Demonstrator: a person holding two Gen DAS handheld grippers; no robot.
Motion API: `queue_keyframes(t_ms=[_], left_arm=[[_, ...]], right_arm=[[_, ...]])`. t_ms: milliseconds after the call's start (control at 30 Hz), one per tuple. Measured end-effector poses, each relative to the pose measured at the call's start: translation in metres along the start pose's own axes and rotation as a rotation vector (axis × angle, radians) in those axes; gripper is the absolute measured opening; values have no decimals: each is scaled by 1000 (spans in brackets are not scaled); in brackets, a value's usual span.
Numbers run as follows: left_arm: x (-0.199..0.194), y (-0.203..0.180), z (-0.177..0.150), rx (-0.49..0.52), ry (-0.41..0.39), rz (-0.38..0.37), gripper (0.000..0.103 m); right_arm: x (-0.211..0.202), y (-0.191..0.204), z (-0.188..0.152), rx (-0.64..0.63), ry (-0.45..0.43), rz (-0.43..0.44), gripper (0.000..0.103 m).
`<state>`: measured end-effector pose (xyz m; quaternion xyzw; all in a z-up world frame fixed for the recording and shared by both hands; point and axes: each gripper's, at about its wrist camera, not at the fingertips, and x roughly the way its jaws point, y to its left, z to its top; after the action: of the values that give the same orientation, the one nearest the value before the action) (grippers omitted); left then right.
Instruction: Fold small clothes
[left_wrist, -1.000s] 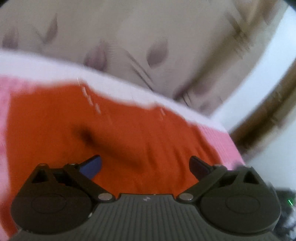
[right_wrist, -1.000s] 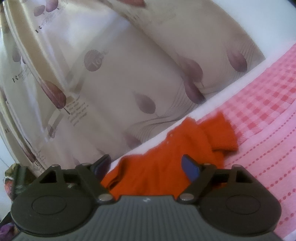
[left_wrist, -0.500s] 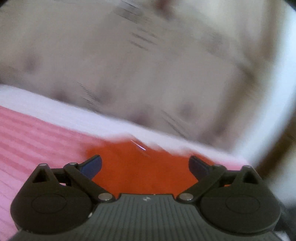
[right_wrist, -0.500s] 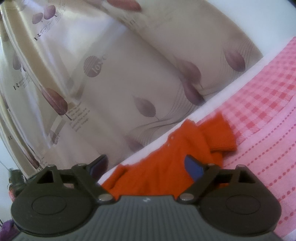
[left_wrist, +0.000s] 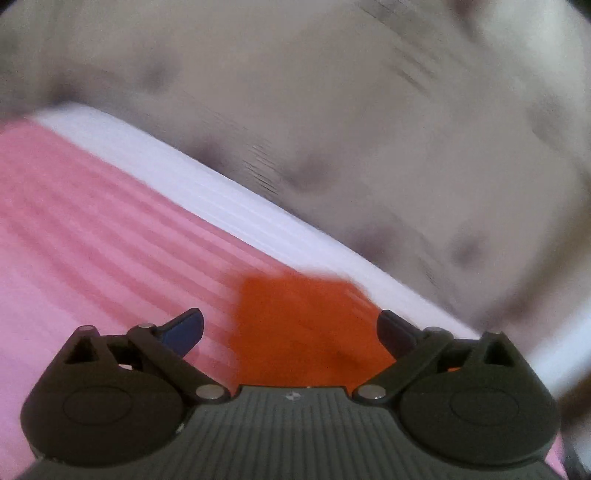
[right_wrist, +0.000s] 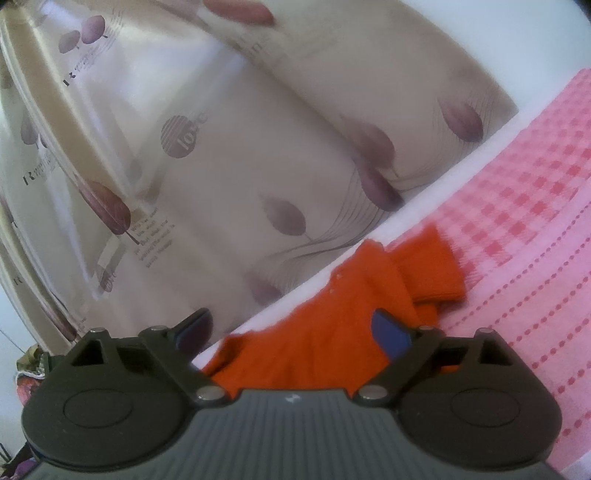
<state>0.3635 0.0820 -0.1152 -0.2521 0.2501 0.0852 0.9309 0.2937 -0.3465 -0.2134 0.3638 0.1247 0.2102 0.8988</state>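
One orange garment (right_wrist: 332, 325) bunched at the far edge of the pink bed cover (right_wrist: 535, 229), beside the curtain (right_wrist: 221, 166) | right gripper (right_wrist: 295, 328) fingers just spreading, nothing pinched | left gripper (left_wrist: 291, 328) fingers apart, empty | folding unfinished, sleeve still crumpled.

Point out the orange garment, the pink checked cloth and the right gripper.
orange garment (right_wrist: 332, 332): right wrist view, on its body.
pink checked cloth (right_wrist: 524, 206): right wrist view, on the checked band.
right gripper (right_wrist: 295, 326): right wrist view, midway between its open fingertips.
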Motion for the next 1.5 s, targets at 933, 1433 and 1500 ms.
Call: queue_keyframes(t_ms=[933, 1433, 1500], left_arm=[[-3, 22, 32, -40, -9, -67, 102], [-9, 56, -28, 101, 180, -301, 103], [0, 51, -25, 123, 198, -347, 103]], right_arm=[[0, -1, -1, -4, -9, -6, 95], [14, 26, -10, -163, 57, -143, 95], [17, 30, -11, -187, 76, -164, 95]])
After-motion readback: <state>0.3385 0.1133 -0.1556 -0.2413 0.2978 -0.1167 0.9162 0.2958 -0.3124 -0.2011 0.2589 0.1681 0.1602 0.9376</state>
